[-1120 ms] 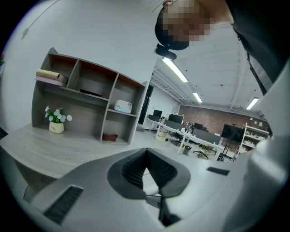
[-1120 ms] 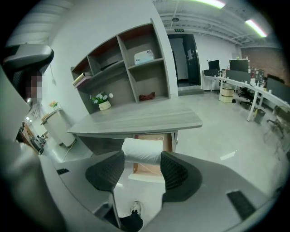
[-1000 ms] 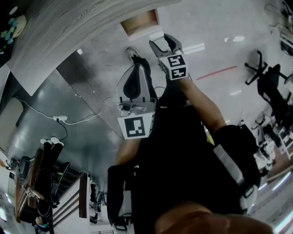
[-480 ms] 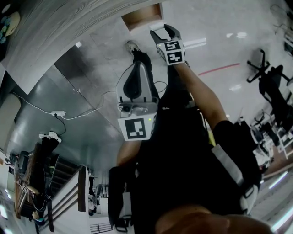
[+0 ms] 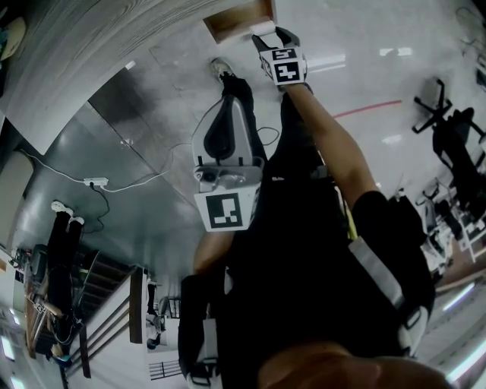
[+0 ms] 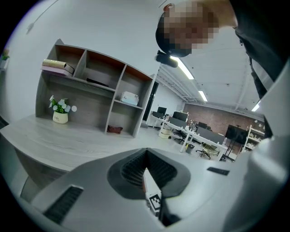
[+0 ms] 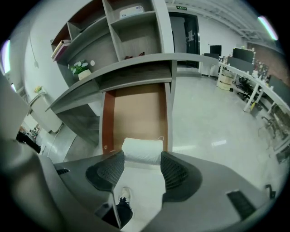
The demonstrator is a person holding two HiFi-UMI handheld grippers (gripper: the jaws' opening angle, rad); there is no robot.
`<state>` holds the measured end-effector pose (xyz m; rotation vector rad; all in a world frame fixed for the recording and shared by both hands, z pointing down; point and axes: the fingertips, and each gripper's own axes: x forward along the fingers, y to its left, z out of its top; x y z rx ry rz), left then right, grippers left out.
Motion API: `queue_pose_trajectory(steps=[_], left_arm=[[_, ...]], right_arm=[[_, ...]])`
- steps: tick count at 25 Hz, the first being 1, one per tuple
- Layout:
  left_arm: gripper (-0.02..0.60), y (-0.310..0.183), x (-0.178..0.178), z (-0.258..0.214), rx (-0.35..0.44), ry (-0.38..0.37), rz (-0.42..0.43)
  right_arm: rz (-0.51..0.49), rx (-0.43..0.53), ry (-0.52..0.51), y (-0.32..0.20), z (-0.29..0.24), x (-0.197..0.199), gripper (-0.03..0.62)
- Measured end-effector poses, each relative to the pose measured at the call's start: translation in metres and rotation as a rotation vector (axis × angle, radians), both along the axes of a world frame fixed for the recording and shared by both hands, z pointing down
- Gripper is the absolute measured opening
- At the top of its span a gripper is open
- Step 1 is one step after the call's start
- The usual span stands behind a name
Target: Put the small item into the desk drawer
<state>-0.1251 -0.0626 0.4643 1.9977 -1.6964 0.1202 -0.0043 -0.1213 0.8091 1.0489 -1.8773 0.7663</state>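
A small white roll sits clamped between the pads of my right gripper, which is shut on it. It hangs over the front edge of the open desk drawer, whose brown bottom looks bare. In the head view the right gripper reaches out at the top, with the white roll beside the drawer. My left gripper is held close to the body, pointing away from the drawer. Its jaws are shut with nothing in them.
The grey wood desk curves across the top left, with a shelf unit standing on it. A power strip and its cable lie on the shiny floor. Office chairs stand at the right. The person's shoe is below the drawer.
My right gripper has moved forward with the white roll, from short of the drawer to its front edge. The left gripper has stayed where it was.
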Motion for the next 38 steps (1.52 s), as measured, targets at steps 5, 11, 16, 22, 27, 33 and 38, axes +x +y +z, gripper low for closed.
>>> queue_pose_trajectory(steps=[5, 11, 16, 22, 27, 33, 38], left_arm=[[-0.002, -0.006, 0.003, 0.001, -0.004, 0.003, 0.0], [-0.002, -0.009, 0.001, 0.006, -0.012, 0.014, -0.004], [-0.002, -0.01, -0.001, 0.013, -0.023, 0.022, -0.004], [-0.002, -0.01, -0.003, 0.013, -0.025, 0.025, -0.012], [-0.002, -0.007, -0.002, 0.014, -0.034, 0.034, -0.013], [-0.001, -0.008, -0.004, 0.012, -0.031, 0.03, -0.015], [-0.001, -0.008, -0.006, 0.015, -0.034, 0.029, -0.018]], right_arm=[[0.015, -0.023, 0.009, -0.006, 0.015, 0.003, 0.252], [0.011, -0.044, 0.029, -0.008, 0.03, 0.001, 0.252], [0.013, -0.07, 0.046, -0.009, 0.039, 0.001, 0.252], [-0.007, -0.075, 0.058, -0.009, 0.042, 0.0, 0.252], [-0.005, -0.097, 0.057, -0.01, 0.038, -0.005, 0.252], [-0.014, -0.102, 0.076, -0.011, 0.036, -0.007, 0.252], [-0.027, -0.102, 0.092, -0.01, 0.038, -0.009, 0.252]])
